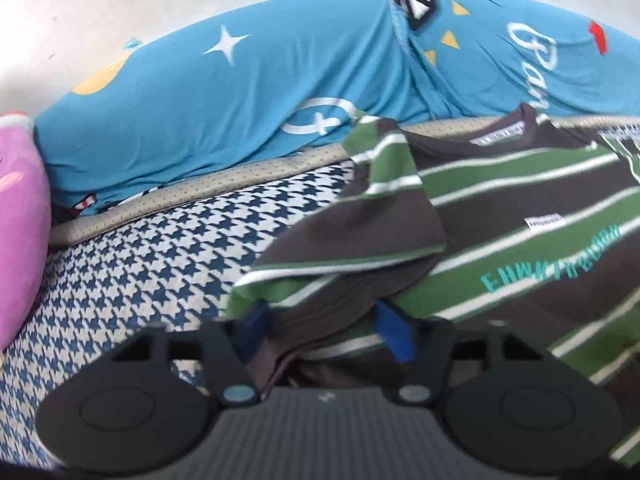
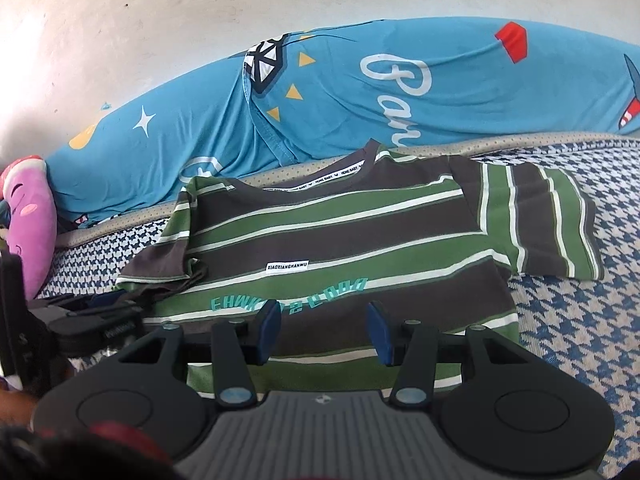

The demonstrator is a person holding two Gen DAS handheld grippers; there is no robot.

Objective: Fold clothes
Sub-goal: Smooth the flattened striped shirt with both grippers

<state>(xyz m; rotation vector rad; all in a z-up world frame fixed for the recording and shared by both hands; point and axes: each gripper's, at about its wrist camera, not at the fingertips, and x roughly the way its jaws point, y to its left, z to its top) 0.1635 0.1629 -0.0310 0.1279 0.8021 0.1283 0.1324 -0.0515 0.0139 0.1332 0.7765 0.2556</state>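
Note:
A brown, green and white striped T-shirt lies front up on the houndstooth bed cover, collar toward the far side. Its left sleeve is rumpled and partly turned over. My left gripper is at that sleeve's edge, fingers wide apart with sleeve fabric bunched between them. Over the shirt's near hem, my right gripper stands open and holds nothing. The right sleeve lies flat, spread out to the side.
A long roll of blue printed bedding runs along the white wall just behind the shirt. A pink plush toy sits at the far left. Bare houndstooth cover shows left and right of the shirt.

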